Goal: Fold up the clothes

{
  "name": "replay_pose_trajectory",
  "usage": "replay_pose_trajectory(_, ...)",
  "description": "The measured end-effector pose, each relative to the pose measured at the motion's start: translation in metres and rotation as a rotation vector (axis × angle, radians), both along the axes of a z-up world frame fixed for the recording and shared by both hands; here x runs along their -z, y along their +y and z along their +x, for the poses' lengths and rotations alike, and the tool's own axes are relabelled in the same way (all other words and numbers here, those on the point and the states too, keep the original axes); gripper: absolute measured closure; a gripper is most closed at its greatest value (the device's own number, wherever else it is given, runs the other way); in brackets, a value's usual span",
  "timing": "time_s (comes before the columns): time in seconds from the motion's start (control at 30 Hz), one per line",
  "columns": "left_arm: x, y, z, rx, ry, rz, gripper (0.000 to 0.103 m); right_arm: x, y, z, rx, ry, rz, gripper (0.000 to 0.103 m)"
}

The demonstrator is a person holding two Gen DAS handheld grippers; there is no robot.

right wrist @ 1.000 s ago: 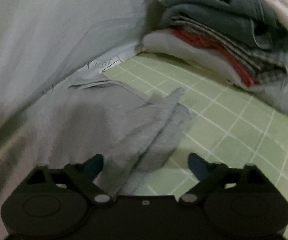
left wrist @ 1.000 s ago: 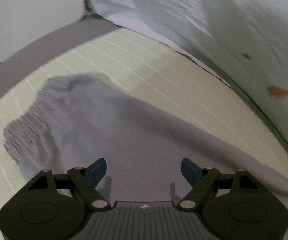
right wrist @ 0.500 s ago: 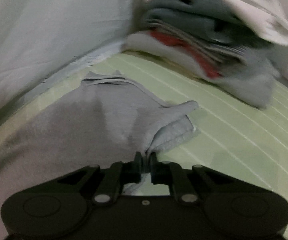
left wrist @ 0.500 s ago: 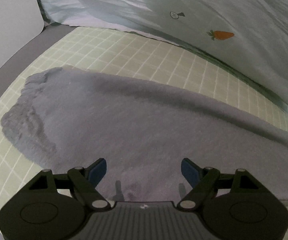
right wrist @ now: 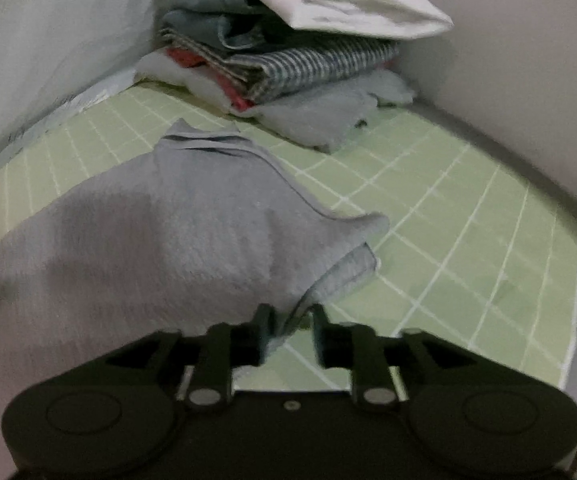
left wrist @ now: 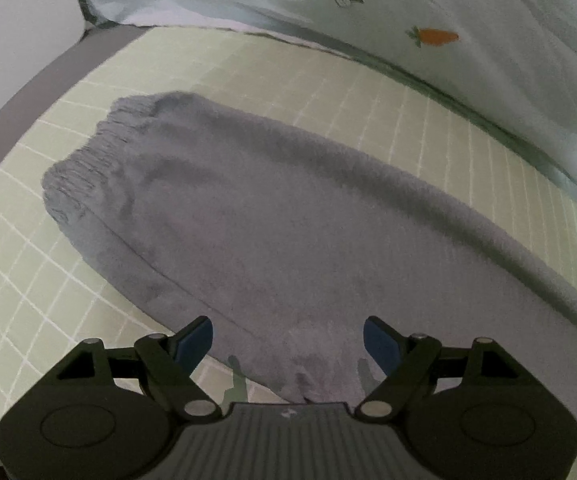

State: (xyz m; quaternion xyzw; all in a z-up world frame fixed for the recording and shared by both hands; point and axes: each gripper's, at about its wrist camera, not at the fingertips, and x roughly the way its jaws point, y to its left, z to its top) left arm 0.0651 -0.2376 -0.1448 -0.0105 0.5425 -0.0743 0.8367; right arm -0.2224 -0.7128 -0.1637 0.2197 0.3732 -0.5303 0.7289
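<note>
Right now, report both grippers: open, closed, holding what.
Left gripper: open, holding nothing, poised over the grey garment.
Right gripper: nearly closed around the garment's edge; firm grip cannot be told.

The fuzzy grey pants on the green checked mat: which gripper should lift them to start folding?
Probably the right gripper: its jaws are nearly closed around an edge of the fuzzy grey pants. The left gripper is wide open above the fabric, holding nothing.
</note>
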Motion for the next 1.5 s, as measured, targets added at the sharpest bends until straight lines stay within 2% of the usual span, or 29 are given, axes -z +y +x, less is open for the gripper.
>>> replay_pose_trajectory(0.03, 0.001, 0.0, 0.0, 0.004, 0.005, -0.001, 0.02, -0.004, 0.003, 0.005, -0.016, 0.019, -0.021, 0.048)
replay_pose_trajectory(0.07, 0.002, -0.001, -0.001, 0.008, 0.01, -0.002, 0.02, -0.008, 0.006, 0.01, -0.033, 0.031, -0.043, 0.04)
replay_pose_trajectory(0.13, 0.005, -0.002, 0.004, 0.012, 0.013, -0.001, 0.019, -0.016, 0.015, 0.024, -0.075, 0.035, -0.084, 0.019)
replay_pose_trajectory(0.23, 0.012, -0.003, 0.014, 0.015, 0.028, 0.004, 0.017, -0.023, 0.037, 0.056, -0.2, 0.03, -0.12, 0.007)
replay_pose_trajectory(0.3, 0.019, -0.005, 0.023, 0.025, 0.052, 0.014, 0.017, -0.023, 0.055, 0.084, -0.308, 0.023, -0.116, 0.004)
replay_pose_trajectory(0.53, 0.052, -0.012, 0.046, 0.061, 0.137, 0.06, 0.017, 0.0, 0.13, 0.188, -0.713, 0.014, -0.055, 0.003)
replay_pose_trajectory(0.63, 0.065, -0.015, 0.053, 0.074, 0.161, 0.086, 0.017, 0.013, 0.148, 0.228, -0.823, 0.023, -0.029, 0.003)
replay_pose_trajectory(0.73, 0.072, -0.02, 0.056, 0.101, 0.16, 0.117, 0.01, 0.023, 0.15, 0.265, -0.877, -0.006, 0.0, 0.0)
replay_pose_trajectory(0.9, 0.075, -0.028, 0.058, 0.125, 0.158, 0.143, 0.004, 0.031, 0.117, 0.316, -0.835, -0.089, 0.028, 0.0)
replay_pose_trajectory(1.03, 0.073, -0.03, 0.061, 0.112, 0.173, 0.149, 0.004, 0.023, 0.094, 0.32, -0.75, -0.093, 0.007, 0.0)
replay_pose_trajectory(1.1, 0.07, -0.03, 0.06, 0.106, 0.17, 0.155, 0.004, 0.013, 0.082, 0.299, -0.72, -0.126, -0.028, 0.0)
replay_pose_trajectory(1.23, 0.06, -0.035, 0.051, 0.115, 0.155, 0.158, 0.004, 0.006, 0.052, 0.233, -0.613, -0.121, -0.067, 0.0)
replay_pose_trajectory(1.37, 0.045, -0.045, 0.038, 0.142, 0.125, 0.169, 0.004, 0.021, 0.005, 0.164, -0.492, -0.098, -0.02, 0.0)
replay_pose_trajectory(1.5, 0.031, -0.055, 0.024, 0.153, 0.102, 0.184, 0.004, 0.032, -0.057, 0.115, -0.355, -0.125, 0.006, 0.0)
